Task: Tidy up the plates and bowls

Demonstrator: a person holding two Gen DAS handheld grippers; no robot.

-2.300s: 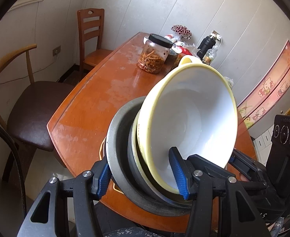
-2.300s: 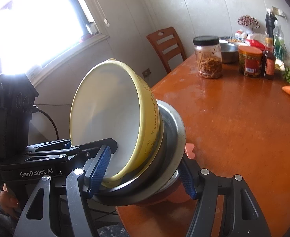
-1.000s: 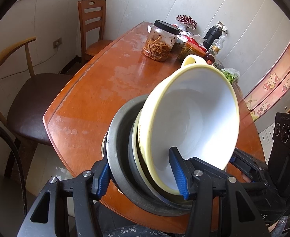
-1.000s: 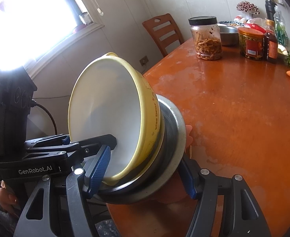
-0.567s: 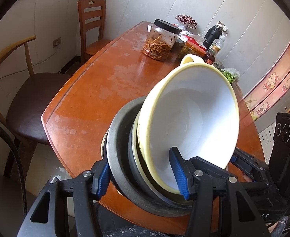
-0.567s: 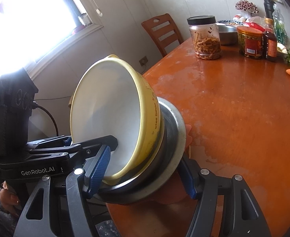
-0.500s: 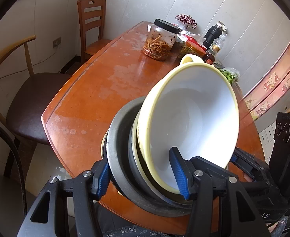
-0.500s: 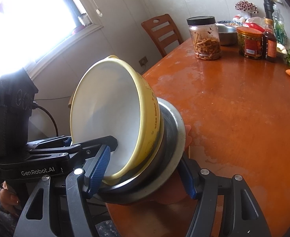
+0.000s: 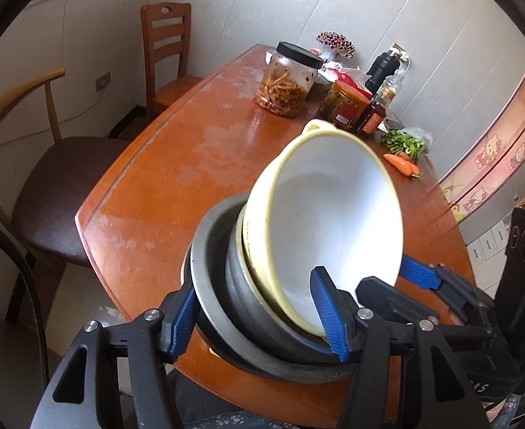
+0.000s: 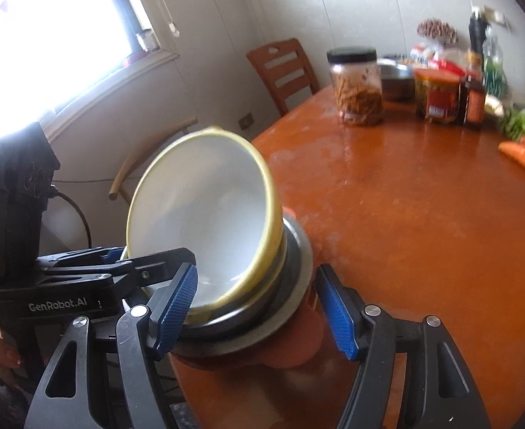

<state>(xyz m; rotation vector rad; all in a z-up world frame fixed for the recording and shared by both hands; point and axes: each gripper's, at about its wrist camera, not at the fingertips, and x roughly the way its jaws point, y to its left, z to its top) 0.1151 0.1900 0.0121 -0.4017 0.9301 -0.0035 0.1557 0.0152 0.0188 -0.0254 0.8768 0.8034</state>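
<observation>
left gripper (image 9: pixel 251 286): jaws just opening, dish stack (image 9: pixel 208 250) between | right gripper (image 10: pixel 257 271): jaws apart

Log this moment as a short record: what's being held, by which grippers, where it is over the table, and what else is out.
held item: bowl stack, a yellow bowl nested in metal bowls, tilted
left gripper: jaws have just been opening; stack's rim between them, pads touching it
right gripper: one finger inside the yellow bowl; grip unclear in the blur
location: near edge of the table
also out: jar and carrots at the far end
</observation>
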